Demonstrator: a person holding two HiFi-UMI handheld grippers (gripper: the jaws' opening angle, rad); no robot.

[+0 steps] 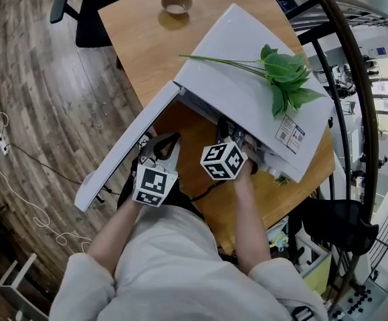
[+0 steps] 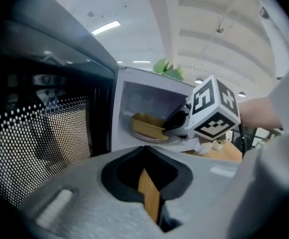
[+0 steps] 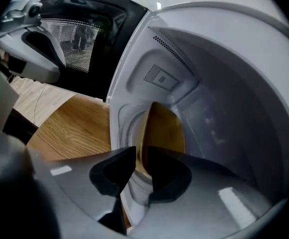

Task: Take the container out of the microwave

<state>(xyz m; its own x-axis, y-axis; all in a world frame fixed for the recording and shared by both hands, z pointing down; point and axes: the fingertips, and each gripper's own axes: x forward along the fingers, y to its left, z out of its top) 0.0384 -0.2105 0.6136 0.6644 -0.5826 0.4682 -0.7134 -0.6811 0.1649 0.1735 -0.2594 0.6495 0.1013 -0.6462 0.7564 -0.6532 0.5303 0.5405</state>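
A white microwave (image 1: 241,95) stands on a wooden table (image 1: 140,39) with its door (image 1: 124,156) swung open to the left. Inside, a shallow yellow container (image 2: 145,124) rests on the glass turntable (image 2: 149,137). My right gripper (image 3: 140,159) reaches into the cavity, and the container's (image 3: 165,128) near wall runs between its two black pads, which are shut on that rim. From the left gripper view I see its finger over the rim. My left gripper (image 2: 145,156) hangs in front of the open door, shut and holding nothing.
A green leafy sprig (image 1: 284,75) lies on top of the microwave. A small wooden bowl (image 1: 176,3) sits at the table's far end, with a black chair (image 1: 80,15) beyond. The door's perforated window (image 2: 40,143) fills the space left of my left gripper. A dark railing (image 1: 354,92) runs at the right.
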